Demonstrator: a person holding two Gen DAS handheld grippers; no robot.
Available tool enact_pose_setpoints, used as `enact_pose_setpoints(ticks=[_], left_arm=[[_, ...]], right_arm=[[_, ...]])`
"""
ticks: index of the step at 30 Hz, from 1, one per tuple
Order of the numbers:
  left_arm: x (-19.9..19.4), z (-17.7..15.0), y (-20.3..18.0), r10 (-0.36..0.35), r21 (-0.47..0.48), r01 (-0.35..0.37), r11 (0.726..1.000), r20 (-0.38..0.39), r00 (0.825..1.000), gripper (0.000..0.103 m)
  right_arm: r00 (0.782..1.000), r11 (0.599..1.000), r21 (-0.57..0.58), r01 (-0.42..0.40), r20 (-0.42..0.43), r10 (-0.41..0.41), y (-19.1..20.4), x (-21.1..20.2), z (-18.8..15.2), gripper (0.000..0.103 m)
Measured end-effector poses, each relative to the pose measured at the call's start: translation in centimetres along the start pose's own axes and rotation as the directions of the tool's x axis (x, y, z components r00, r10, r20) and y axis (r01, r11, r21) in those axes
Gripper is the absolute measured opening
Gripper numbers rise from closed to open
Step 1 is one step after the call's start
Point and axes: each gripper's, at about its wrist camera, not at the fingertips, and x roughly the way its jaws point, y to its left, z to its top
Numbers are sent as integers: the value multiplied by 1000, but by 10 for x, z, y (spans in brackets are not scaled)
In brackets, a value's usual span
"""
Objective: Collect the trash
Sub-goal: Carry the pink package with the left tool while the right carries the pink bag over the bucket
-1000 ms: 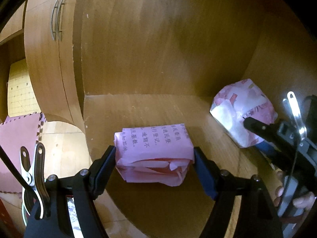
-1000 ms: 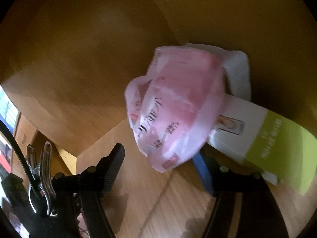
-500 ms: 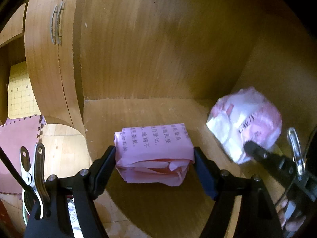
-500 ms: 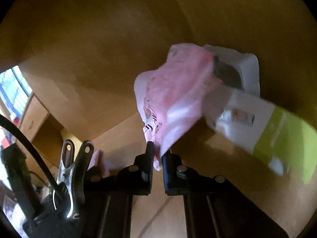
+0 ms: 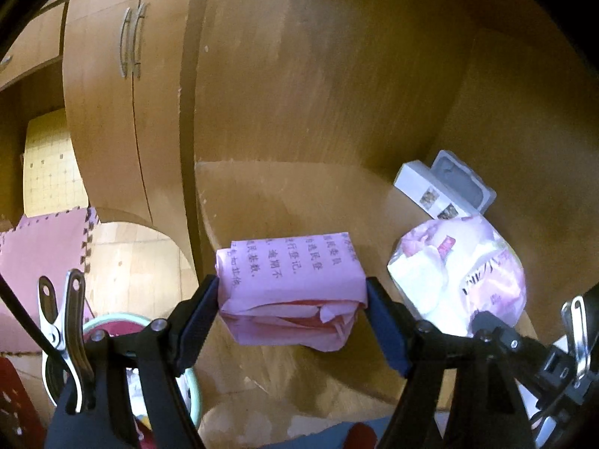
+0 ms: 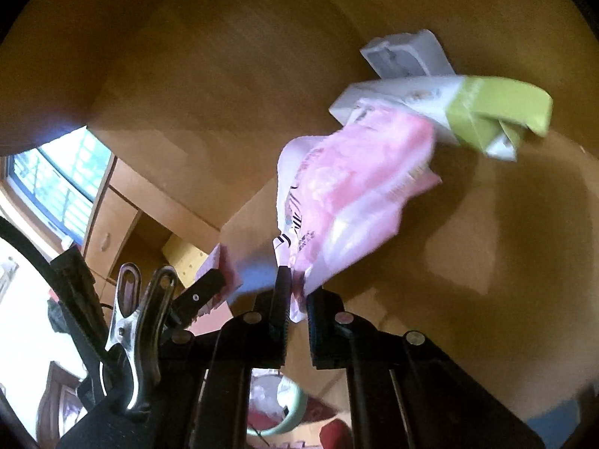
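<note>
Left gripper: one black two-finger tool, nearest the left wrist lens, sitting spread wide with both blue pads pressing the short ends of one pink folded paper packet printed with dark characters.
Pink packet position: it is riding between those fingers over the front of the brown wooden shelf board; whether its underside is touching the wood I cannot tell.
Right gripper: one more black two-finger tool, fingers drawn nearly together and pinching the bottom corner of one crumpled pink-and-white plastic wrapper. The reading is creeping open a hair, yet the film is sitting caught between the pads.
Wrapper position: it is hanging up and forward of the pinch, blurred, its top edge overlapping the carton behind. From the left wrist it is showing as a rounded bundle just right of the pink packet, apart from it.
Trash count in grip: two pieces, one per gripper.
Cartons behind: two. One white-and-lime-green cardboard box is lying deep on the shelf, and one small white box with a grey panel is resting against the back corner beyond it.
Below the shelf: one pale green round bin rim is peeking out by the left gripper, with one pink foam floor mat to its left.
Far left: one wooden cabinet with two metal bar handles side by side.
</note>
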Motion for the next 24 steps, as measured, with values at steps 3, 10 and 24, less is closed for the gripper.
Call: enact_pose_setpoints(ticks=[3, 10, 24], left_arm=[[-11, -6, 1, 7, 9, -7, 1000, 5, 1000, 80], [-39, -14, 12, 32, 7, -32, 999, 14, 999, 80], [-82, -30, 47, 87, -41, -86, 995, 29, 996, 80]], right_arm=[[1000, 1000, -11, 16, -2, -16, 4, -4, -7, 15], [999, 999, -14, 30, -45, -31, 6, -17, -35, 40], [984, 975, -150, 162, 105, -147, 6, -70, -33, 54]])
